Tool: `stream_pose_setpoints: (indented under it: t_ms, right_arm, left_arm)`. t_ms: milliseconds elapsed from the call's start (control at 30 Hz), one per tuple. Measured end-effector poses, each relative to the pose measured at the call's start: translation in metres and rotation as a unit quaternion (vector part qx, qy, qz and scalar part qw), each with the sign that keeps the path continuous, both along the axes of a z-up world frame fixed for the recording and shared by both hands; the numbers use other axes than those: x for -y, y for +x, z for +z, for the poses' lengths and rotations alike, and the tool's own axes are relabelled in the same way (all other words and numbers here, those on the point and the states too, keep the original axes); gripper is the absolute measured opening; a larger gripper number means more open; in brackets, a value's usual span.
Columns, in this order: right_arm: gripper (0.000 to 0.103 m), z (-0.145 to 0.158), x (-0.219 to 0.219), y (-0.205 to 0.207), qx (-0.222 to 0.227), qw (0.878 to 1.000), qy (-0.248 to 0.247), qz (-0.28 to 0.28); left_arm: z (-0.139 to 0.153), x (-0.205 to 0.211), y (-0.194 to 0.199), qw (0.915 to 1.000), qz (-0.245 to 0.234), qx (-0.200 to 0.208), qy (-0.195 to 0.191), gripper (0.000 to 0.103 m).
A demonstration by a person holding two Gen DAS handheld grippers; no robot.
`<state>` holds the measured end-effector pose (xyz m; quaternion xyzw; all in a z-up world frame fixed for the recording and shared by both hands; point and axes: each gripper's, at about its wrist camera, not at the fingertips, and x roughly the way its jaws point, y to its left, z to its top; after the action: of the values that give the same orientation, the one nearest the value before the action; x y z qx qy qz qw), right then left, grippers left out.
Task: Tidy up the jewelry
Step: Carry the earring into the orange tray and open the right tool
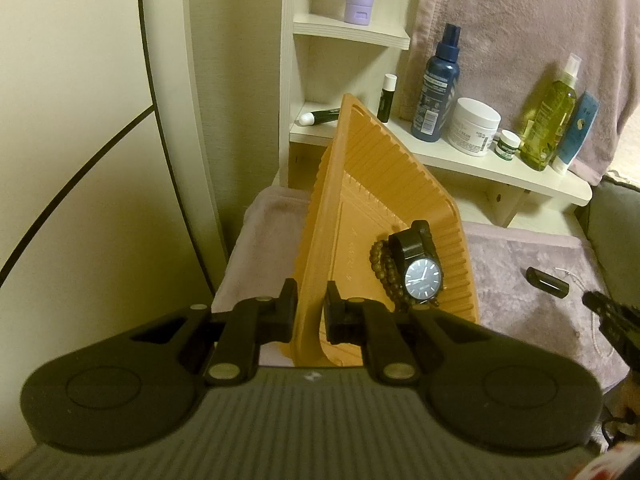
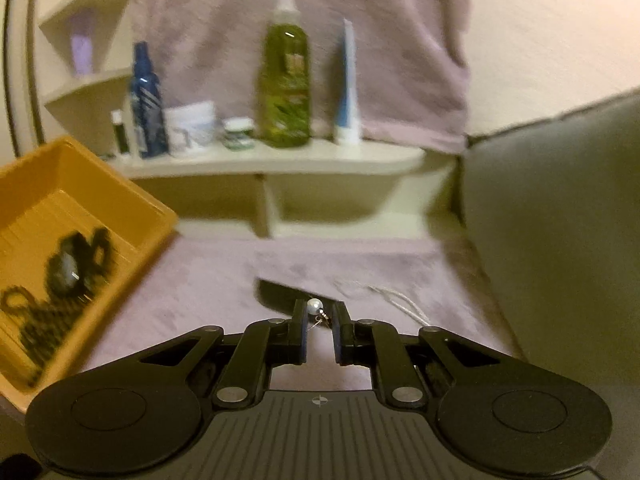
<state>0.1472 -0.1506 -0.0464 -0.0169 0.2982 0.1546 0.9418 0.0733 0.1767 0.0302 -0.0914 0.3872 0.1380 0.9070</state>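
Observation:
My left gripper (image 1: 310,300) is shut on the near rim of an orange ribbed tray (image 1: 360,184) and holds it tilted up on the pink cloth. A black watch (image 1: 423,280) and a brown bead bracelet (image 1: 386,272) lie in the tray's low corner. In the right wrist view my right gripper (image 2: 320,316) is shut on a small pearl earring (image 2: 315,305), with the pearl by the left finger and its wire hook reaching toward the right one. It hangs above the cloth, right of the tray (image 2: 100,200). A black finger of the right gripper (image 1: 600,304) shows at the left view's right edge.
A black clip-like object (image 1: 547,282) and a thin white cord (image 2: 396,300) lie on the pink cloth (image 2: 208,280). Behind stands a cream shelf (image 1: 460,156) with a blue bottle (image 1: 436,92), white jar (image 1: 476,126) and green bottle (image 2: 286,92). A grey cushion (image 2: 552,220) is on the right.

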Motion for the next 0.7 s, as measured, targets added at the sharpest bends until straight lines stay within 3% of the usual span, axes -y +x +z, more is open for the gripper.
stream_pose_setpoints:
  t_ms: [233,433,700]
  right_arm:
    - [0.012,0.02,-0.053,0.007,0.008,0.997,0.046,0.064]
    - [0.012,0.035,-0.11,0.0,0.012,0.984,0.077,0.158]
    - [0.012,0.027,-0.16,-0.013,-0.004,0.969,0.071,0.238]
  left_arm:
    - [0.001,0.001,0.0,1.0,0.0,0.0,0.001,0.011]
    - [0.001,0.001,0.0,1.0,0.0,0.0,0.001,0.011]
    - [0.001,0.0,0.0,1.0,-0.001,0.0,0.0,0.011]
